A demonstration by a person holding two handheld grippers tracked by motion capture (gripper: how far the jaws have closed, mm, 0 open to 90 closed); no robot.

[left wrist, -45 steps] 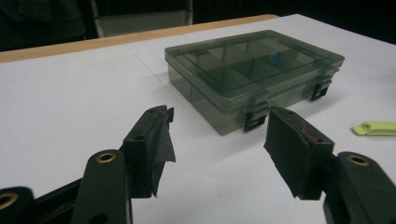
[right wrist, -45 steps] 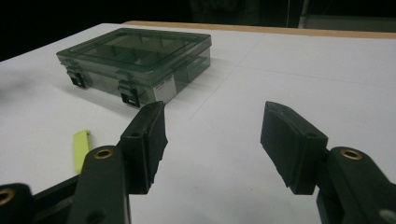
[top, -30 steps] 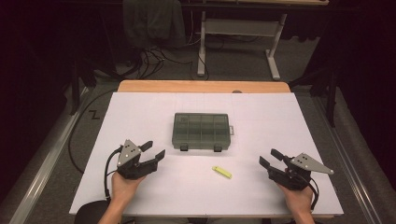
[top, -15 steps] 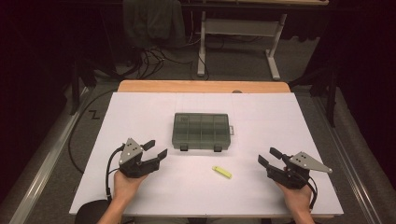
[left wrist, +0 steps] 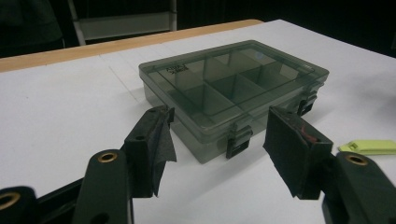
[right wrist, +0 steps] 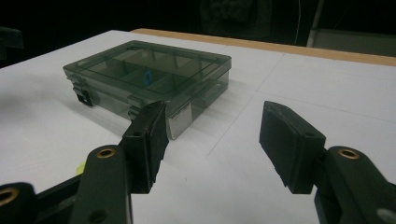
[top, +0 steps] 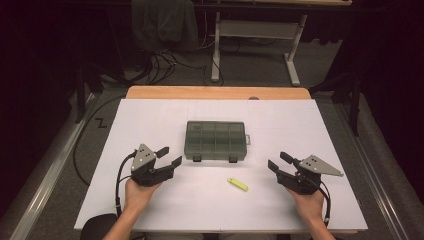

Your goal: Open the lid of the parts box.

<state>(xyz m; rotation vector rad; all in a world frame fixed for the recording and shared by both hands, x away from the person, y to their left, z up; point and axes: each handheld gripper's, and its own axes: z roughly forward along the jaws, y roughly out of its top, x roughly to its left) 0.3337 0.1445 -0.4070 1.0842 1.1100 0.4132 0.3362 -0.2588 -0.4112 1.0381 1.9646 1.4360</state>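
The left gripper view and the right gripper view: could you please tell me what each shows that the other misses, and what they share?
The left gripper view alone gives the yellow-green piece plainly, lying flat on the table beside the box's latches. The right gripper view alone catches a small blue ring inside one compartment. Both share the closed smoky compartment box, with a pair of black jaws standing apart and empty in front.

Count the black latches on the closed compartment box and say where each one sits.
2, both on the compartment box's near long side: left latch by the left gripper, right latch toward the yellow-green piece. Far side hidden.
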